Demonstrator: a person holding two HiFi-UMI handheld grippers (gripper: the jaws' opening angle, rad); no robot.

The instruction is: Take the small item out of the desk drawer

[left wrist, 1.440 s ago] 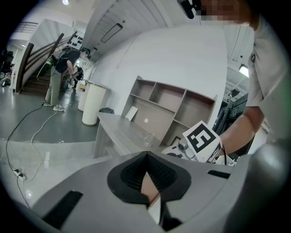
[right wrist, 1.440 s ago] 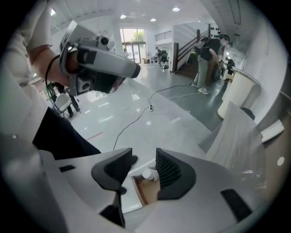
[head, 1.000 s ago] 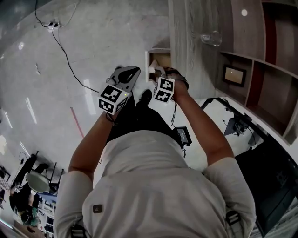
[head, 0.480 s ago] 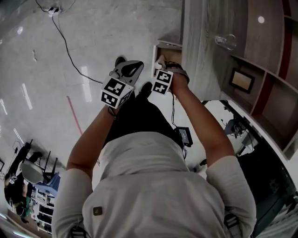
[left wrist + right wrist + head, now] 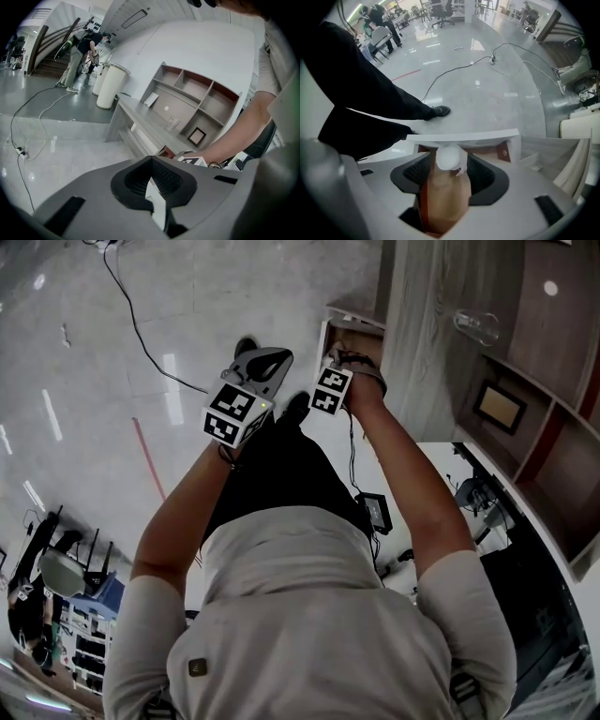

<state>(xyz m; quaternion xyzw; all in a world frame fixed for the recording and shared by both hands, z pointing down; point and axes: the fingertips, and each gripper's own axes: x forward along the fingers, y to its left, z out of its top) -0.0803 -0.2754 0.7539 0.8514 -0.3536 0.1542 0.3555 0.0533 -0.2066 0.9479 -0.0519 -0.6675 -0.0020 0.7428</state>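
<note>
- Counter (image 5: 417, 343): we count one, grey and wood-grained, with a single drawer pulled out of it.
- Drawer (image 5: 487, 137): one, open, with a white front panel and a brown bottom. The task's thing lies inside, near that front panel.
- Tools: two. The left tool (image 5: 151, 183) hangs off to the side above the floor, its jaws together with nothing in them. The right tool (image 5: 450, 171) reaches into the drawer. Its jaws are opening wide and stand either side of the thing without pressing on it.
- Small item (image 5: 449, 158): one, a white rounded lump with a short tab at its lower right. We judge it light and probably soft, apt to roll or squash. We would take it gently across the round body, not by the tab.
</note>
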